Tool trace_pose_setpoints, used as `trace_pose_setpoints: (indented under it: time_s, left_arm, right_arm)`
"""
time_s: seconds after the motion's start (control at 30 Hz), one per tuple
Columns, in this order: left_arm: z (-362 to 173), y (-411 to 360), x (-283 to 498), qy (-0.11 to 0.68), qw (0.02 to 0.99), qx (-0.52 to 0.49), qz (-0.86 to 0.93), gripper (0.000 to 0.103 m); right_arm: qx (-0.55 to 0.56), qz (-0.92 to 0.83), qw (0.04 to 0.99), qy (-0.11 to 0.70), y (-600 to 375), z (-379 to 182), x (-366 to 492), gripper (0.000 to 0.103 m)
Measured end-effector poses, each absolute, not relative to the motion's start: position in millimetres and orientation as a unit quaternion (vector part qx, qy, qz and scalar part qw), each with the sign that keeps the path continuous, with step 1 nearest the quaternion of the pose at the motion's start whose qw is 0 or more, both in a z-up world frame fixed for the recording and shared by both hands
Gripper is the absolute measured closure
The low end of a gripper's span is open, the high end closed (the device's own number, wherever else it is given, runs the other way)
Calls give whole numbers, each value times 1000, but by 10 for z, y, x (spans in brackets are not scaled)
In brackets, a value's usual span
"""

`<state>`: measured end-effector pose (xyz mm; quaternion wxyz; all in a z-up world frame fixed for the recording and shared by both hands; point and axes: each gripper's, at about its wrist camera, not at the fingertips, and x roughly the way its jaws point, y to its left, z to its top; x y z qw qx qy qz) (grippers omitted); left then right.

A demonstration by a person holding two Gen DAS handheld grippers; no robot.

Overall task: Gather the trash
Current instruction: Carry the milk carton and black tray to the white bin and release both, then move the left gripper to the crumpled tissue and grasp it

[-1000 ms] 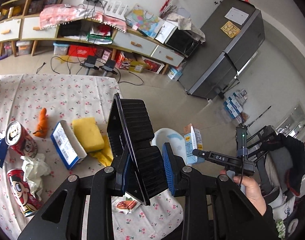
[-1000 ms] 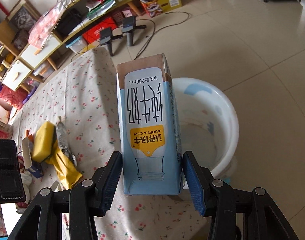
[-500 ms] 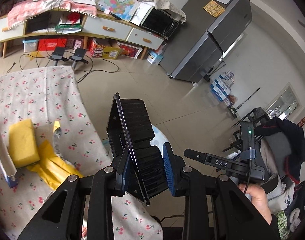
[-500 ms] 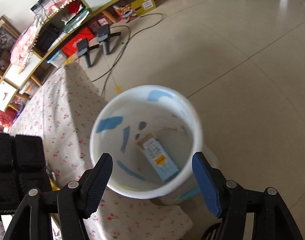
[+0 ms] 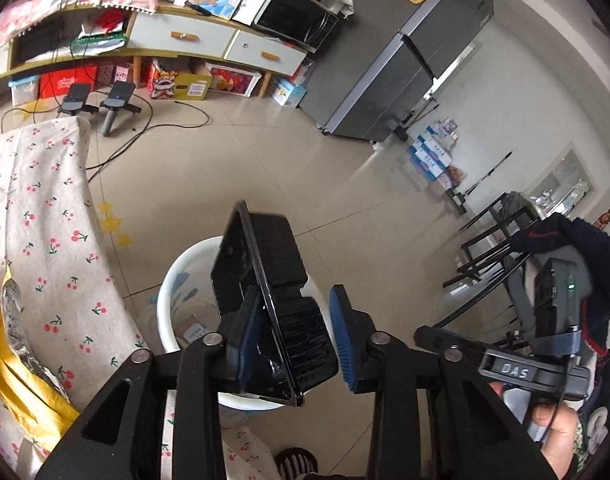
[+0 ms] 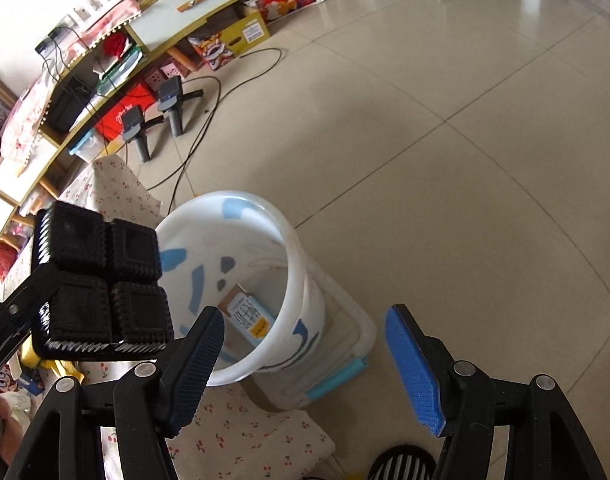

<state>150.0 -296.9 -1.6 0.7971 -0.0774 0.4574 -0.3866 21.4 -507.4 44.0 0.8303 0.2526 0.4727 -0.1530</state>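
Left wrist view has the left gripper (image 5: 295, 336) over the white bucket (image 5: 167, 292), and its jaws look spread: the black plastic tray (image 5: 265, 280) leans against the left finger (image 5: 249, 336) only, with a clear gap to the right finger. My read is that this is the drop step, the tray on the point of being let go into the bucket. Whether it is truly free or just resting on that one pad, I cannot tell. Right wrist view shows the right gripper (image 6: 305, 364) wide open and holding nothing, the bucket rim (image 6: 293, 256) just ahead between its fingers, a milk carton (image 6: 245, 316) lying on the bottom. The tray (image 6: 101, 284) hangs up left of the right gripper's fingers, beside the rim. Next call: tip the tray clear of the left finger so it falls inside, not onto the tablecloth (image 5: 45, 240).
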Motion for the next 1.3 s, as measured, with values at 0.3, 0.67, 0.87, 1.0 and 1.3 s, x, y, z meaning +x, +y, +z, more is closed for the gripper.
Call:
trace_pose_setpoints:
  time_s: [0.3,0.67,0.87,1.0,1.3]
  left_arm:
    - [-7,-2758,1518,459,819,-43,-342,17]
    - [182,-1944,1495,450,840,-17,-301,10]
    - [305,-1316,1465,446,853,-14,-271,5]
    - [355,-933,1447,446,860,-8,-249,3]
    - [261,-188,1421,464,865,11,-191,1]
  right_arm:
    - [250,-153,835,466,-5015,496,218,29]
    - [235,-133,845,463,-4751,597,326,26]
    - [216,-111,850,469,-4445,616,441,24]
    - [199,-92,852,475,-4208,608,536,21]
    - [155,-57,850,501,-3582,504,787,17]
